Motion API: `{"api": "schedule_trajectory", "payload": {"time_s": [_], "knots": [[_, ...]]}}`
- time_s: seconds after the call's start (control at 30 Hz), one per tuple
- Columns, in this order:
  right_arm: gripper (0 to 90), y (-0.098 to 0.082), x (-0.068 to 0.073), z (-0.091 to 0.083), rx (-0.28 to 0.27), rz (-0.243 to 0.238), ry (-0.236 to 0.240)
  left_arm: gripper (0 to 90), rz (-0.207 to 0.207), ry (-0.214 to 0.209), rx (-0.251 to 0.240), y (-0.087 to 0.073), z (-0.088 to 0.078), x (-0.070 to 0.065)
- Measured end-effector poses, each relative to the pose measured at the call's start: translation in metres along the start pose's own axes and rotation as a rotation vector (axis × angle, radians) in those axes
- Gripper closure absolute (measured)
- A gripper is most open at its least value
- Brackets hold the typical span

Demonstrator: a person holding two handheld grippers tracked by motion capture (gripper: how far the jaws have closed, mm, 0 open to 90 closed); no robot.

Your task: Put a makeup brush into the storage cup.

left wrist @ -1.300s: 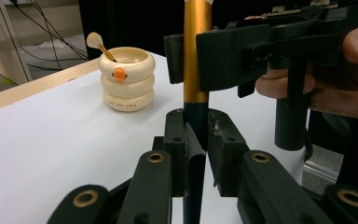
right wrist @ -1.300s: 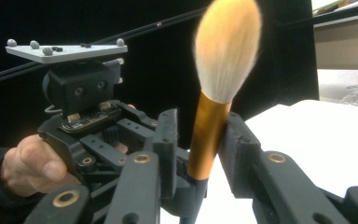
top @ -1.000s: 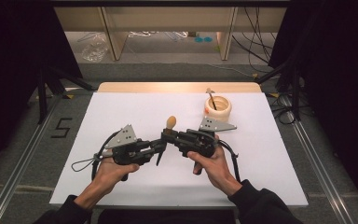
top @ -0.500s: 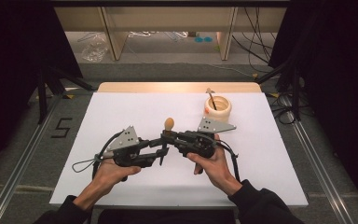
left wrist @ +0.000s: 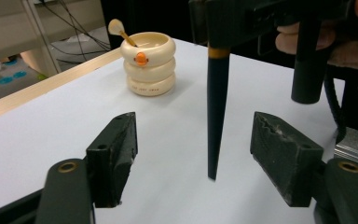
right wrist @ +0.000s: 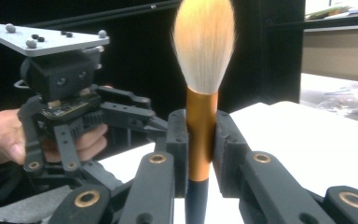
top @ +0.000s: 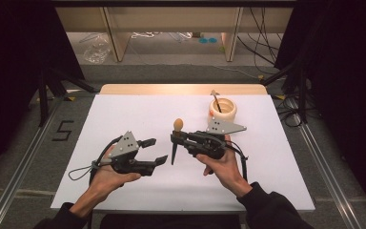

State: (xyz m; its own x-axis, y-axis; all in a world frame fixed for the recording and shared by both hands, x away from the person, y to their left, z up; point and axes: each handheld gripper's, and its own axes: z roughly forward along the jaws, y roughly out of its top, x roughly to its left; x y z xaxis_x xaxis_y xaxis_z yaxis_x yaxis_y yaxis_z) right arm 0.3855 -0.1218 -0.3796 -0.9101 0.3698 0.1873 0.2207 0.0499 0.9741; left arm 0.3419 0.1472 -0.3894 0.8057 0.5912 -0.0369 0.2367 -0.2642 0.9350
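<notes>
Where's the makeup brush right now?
The makeup brush stands upright near the table's middle in the high view, clamped in the right gripper, bristles up; the open left gripper sits just left of it.

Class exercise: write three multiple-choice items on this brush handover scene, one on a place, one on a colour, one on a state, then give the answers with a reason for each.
1. Where does the cream holder stand on the white table?
A. near the far edge, on the right
B. at the near left corner
C. between the two grippers

2. What colour is the band of the brush under its bristles?
A. green
B. orange-gold
C. white

3. How does the left gripper stand to the brush?
A. clamped on the handle
B. jaws apart, the handle between them untouched
C. pressed flat on the table

Answers: 1 A, the high view shows it by the far edge on the right. 2 B, the right gripper view shows that band in its closed jaws. 3 B, the left gripper view shows gaps on both sides of the dark handle; its jaws have just been opening.
</notes>
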Motion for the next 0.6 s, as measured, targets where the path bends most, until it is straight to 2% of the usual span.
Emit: {"api": "schedule_trajectory", "payload": {"time_s": [0.13, 0.17, 0.2, 0.23, 0.3, 0.33, 0.37, 0.47, 0.5, 0.57, 0.6], "knots": [[79.4, 0.001, -0.004, -0.003, -0.004, -0.01, -0.019, 28.7, -0.005, 0.028, 0.009, -0.01, -0.006, 0.004], [79.4, 0.001, -0.005, -0.004, 0.0, -0.012, -0.026, 28.3, -0.018, 0.034, 0.015, -0.013, -0.007, 0.003], [79.4, 0.001, -0.007, -0.004, -0.001, -0.013, -0.033, 27.8, -0.005, 0.043, 0.015, -0.014, -0.008, 0.004], [79.4, 0.001, -0.007, -0.005, 0.007, -0.014, -0.04, 27.5, -0.015, 0.047, 0.018, -0.016, -0.009, 0.004], [79.4, 0.002, -0.009, -0.007, 0.018, -0.025, -0.057, 26.6, -0.007, 0.054, 0.021, -0.019, -0.012, 0.006], [79.4, 0.002, -0.01, -0.008, 0.023, -0.022, -0.057, 26.3, -0.021, 0.064, 0.02, -0.022, -0.013, 0.006], [79.4, 0.002, -0.012, -0.009, 0.012, -0.026, -0.067, 26.2, -0.022, 0.072, 0.017, -0.023, -0.014, 0.006], [79.4, 0.003, -0.015, -0.011, 0.026, -0.019, -0.068, 24.1, -0.027, 0.08, 0.013, -0.027, -0.017, 0.008], [79.4, 0.003, -0.016, -0.012, 0.019, -0.022, -0.076, 24.0, -0.05, 0.092, 0.009, -0.029, -0.018, 0.007], [79.4, 0.003, -0.019, -0.015, 0.037, -0.026, -0.089, 23.8, -0.043, 0.106, 0.009, -0.031, -0.02, 0.007], [79.4, 0.004, -0.02, -0.015, 0.027, -0.024, -0.096, 23.7, -0.044, 0.109, 0.01, -0.032, -0.021, 0.007]]}}
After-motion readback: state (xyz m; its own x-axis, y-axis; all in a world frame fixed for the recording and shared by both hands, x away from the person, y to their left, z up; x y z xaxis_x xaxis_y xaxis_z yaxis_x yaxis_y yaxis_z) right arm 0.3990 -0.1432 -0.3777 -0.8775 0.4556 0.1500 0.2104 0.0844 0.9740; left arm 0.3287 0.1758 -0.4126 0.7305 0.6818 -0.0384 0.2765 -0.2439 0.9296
